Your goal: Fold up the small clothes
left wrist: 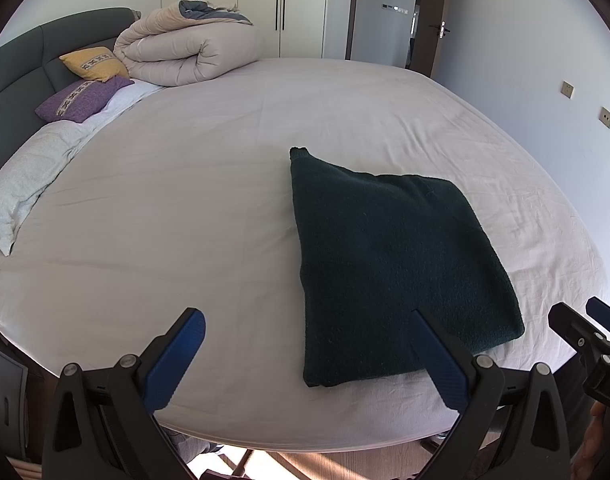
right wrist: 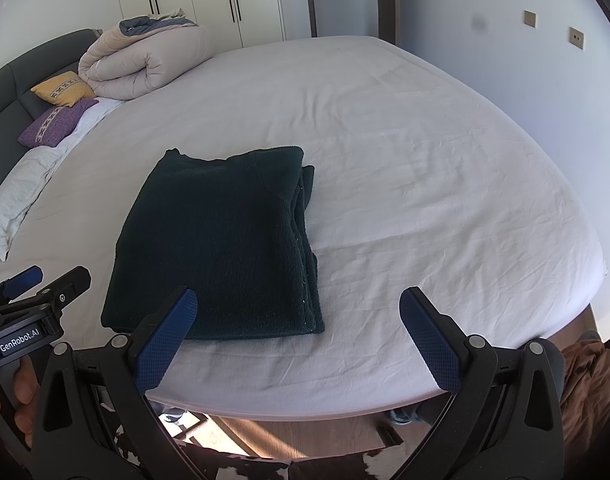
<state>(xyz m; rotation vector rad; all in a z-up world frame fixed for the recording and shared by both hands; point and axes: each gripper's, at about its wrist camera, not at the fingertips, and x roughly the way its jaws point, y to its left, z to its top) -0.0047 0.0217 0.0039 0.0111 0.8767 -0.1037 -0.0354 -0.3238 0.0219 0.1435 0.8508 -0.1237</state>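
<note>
A dark green knitted garment (left wrist: pixel 393 264) lies folded into a thick rectangle on the white bed sheet (left wrist: pixel 185 208), near the front edge. In the right wrist view the same garment (right wrist: pixel 221 248) shows its stacked layers along its right side. My left gripper (left wrist: pixel 309 320) is open, hovering above the bed's front edge, its right finger over the garment's near corner. My right gripper (right wrist: pixel 297 300) is open too, held above the front edge just right of the garment, with nothing between its fingers. Each gripper shows in the other's view: the right gripper (left wrist: pixel 585 328) and the left gripper (right wrist: pixel 45 280).
A rolled beige duvet (left wrist: pixel 189 48), a yellow cushion (left wrist: pixel 93 63), a purple cushion (left wrist: pixel 81 98) and a white pillow (left wrist: pixel 21 184) lie by the dark headboard (left wrist: pixel 13 68). Wardrobes (left wrist: pixel 261 4) and a door stand behind. A brown cloth (right wrist: pixel 589 376) lies beside the bed.
</note>
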